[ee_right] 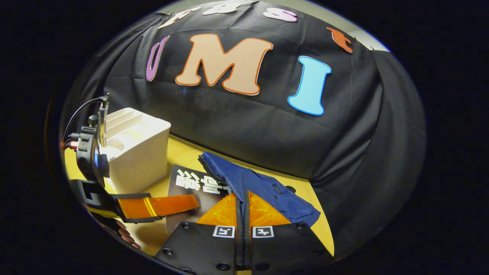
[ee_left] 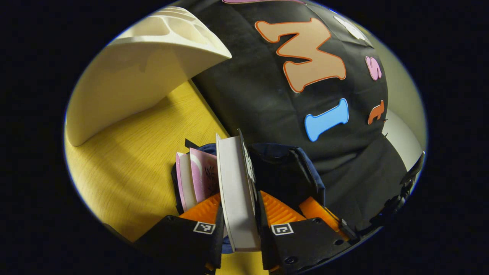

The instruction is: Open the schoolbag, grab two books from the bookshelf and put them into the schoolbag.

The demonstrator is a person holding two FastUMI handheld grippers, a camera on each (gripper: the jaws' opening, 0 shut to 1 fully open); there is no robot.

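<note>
On a yellow wooden table (ee_left: 153, 152), against the booth's black cloth wall, the left gripper (ee_left: 238, 214) clamps a thick book with a black cover (ee_left: 237, 191) between its two fingers, holding it upright by its page edge. The book stands over the open mouth of a dark blue schoolbag (ee_left: 290, 168). Just beside it, a second book with a pink cover (ee_left: 200, 173) stands upright inside the bag. A white plastic bookshelf (ee_left: 137, 84) sits farther back on the table, well apart from the bag.

From the right gripper view, the right gripper (ee_right: 243, 214) has its fingers pressed together on a fold of the blue schoolbag (ee_right: 263, 187), pinching the fabric near the zip. To its left, the left gripper (ee_right: 160, 206) holds the black-covered book (ee_right: 195, 183), with the white bookshelf (ee_right: 137, 152) behind it.
</note>
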